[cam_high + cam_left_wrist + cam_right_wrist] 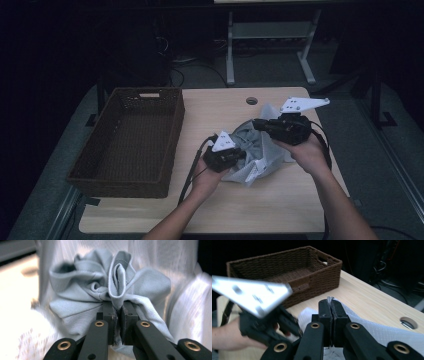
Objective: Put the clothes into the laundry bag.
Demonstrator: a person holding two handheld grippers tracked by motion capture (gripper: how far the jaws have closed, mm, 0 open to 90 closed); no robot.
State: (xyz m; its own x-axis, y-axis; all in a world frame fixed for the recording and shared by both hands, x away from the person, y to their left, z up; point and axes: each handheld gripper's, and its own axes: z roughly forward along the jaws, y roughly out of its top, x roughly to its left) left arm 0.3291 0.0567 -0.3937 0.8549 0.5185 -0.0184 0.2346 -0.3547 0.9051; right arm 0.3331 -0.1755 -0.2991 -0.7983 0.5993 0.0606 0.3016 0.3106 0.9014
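The left tool clamps grey cloth; the right tool pinches a white bag's edge, probably holding it open above the table for stuffing.

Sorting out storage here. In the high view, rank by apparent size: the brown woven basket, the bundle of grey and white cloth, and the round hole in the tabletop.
1. Brown woven basket.
2. Grey and white cloth bundle.
3. Round tabletop hole.

Dim lab, wooden desk, floor cables, metal table frame
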